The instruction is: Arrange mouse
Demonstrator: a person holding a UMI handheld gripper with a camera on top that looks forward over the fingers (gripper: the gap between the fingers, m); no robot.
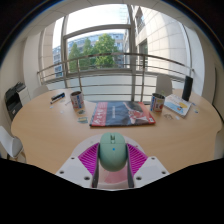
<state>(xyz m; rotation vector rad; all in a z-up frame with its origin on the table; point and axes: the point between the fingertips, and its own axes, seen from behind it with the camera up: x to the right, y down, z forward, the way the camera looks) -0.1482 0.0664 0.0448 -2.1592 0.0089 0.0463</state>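
A pale green computer mouse [112, 150] sits between my gripper's [112, 160] two fingers, its nose pointing away from me. Both magenta pads [91, 157] press against its sides, so the gripper is shut on it. The mouse appears lifted above the light wooden table [50, 130]. Ahead of the fingers, a rectangular mouse mat [122, 113] with a reddish printed picture lies flat on the table.
Two cans stand on the table, one [77, 100] left of the mat and one [157, 101] right of it. A book or box [177, 104] lies at the far right. Dark devices [14, 100] sit at the far left. A railing and windows lie beyond.
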